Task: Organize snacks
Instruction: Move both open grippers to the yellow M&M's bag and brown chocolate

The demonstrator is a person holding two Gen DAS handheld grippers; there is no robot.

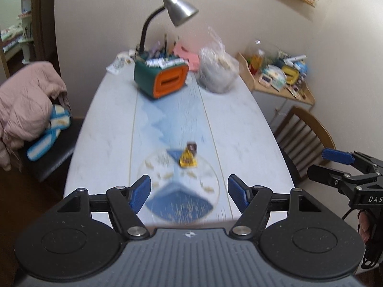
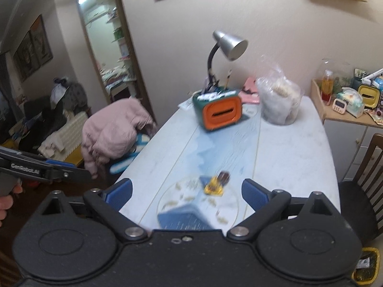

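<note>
Snacks, a yellow packet (image 1: 188, 161) and a brown one (image 1: 192, 147), sit touching on the clear plate (image 1: 153, 167). Left gripper (image 1: 189, 191) and right gripper (image 2: 186, 190) both hover over the table (image 1: 239, 124), jaws wide apart, gripping nothing.

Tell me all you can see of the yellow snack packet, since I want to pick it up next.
The yellow snack packet is small, crinkled and apparently foil or plastic, with dark print too blurred to read. It lies on the far part of a clear round plate near the table's front edge. A brown wrapped snack sits just behind it, apparently touching. Neither pair of tongs touches it.
</note>
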